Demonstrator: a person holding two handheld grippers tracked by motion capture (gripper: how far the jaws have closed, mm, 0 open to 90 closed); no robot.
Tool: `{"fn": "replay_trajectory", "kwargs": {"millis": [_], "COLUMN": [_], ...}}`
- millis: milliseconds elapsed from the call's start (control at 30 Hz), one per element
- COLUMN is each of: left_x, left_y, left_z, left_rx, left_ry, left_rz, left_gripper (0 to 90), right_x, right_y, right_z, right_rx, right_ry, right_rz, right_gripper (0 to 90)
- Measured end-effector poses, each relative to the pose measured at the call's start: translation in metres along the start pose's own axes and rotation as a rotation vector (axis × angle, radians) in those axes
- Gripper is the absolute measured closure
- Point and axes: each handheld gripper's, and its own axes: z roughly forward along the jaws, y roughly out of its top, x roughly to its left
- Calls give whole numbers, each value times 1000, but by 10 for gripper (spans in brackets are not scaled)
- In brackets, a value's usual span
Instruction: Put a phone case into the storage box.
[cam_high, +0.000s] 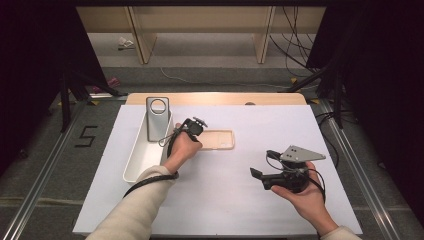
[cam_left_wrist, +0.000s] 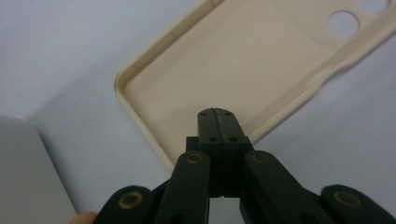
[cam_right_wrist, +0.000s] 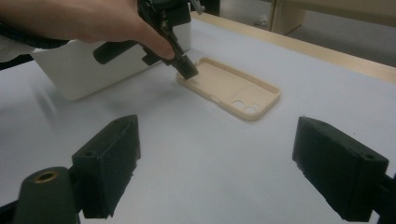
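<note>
1. Beige case (cam_left_wrist: 224, 65): lies hollow side up on the white table (cam_high: 225, 195), just right of the tray (cam_high: 131, 165).
2. Left gripper (cam_left_wrist: 218, 116): jaws pressed together, nothing between them; tip over the case's near end, contact not clear.
3. Right gripper (cam_right_wrist: 215, 163): jaws spread wide, empty, well apart from the case.
4. Grey case (cam_high: 157, 119): stands propped in the tray's far end.

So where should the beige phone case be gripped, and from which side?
The beige phone case lies flat, open side up, so probably only its raised rim gives a hold. Pinch the short end wall away from the camera holes, nearest the left gripper, coming from above with one finger inside and one outside. That gripper's fingers are shut now and would need opening.
</note>
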Motion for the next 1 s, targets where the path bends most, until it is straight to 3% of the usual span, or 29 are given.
{"fn": "replay_trajectory", "kwargs": {"millis": [167,500,667,867,900,967,1000], "left_x": [-8,-27,-34,-35,-36,-38,-41], "left_y": [-9,-26,-31,-31,-31,-31,-31], "left_z": [-6,-12,-15,-15,-15,-14,-14], "left_rx": [7,19,-1,-4,-3,1,0], "left_ry": [-38,-218,-205,-210,-220,-282,-280], "left_rz": [8,-12,14,8,2,-22,-20], "left_gripper": [899,900,900,900,900,900,900], "right_x": [-1,0,0,0,0,0,0], "right_y": [0,0,0,0,0,0,0], "right_z": [0,0,0,0,0,0,0], "right_rx": [-1,0,1,1,1,0,0], "right_ry": [-1,-2,-1,0,0,-1,-1], "right_rz": [3,2,3,3,4,4,4], "right_gripper": [161,161,161,161,161,161,161]}}
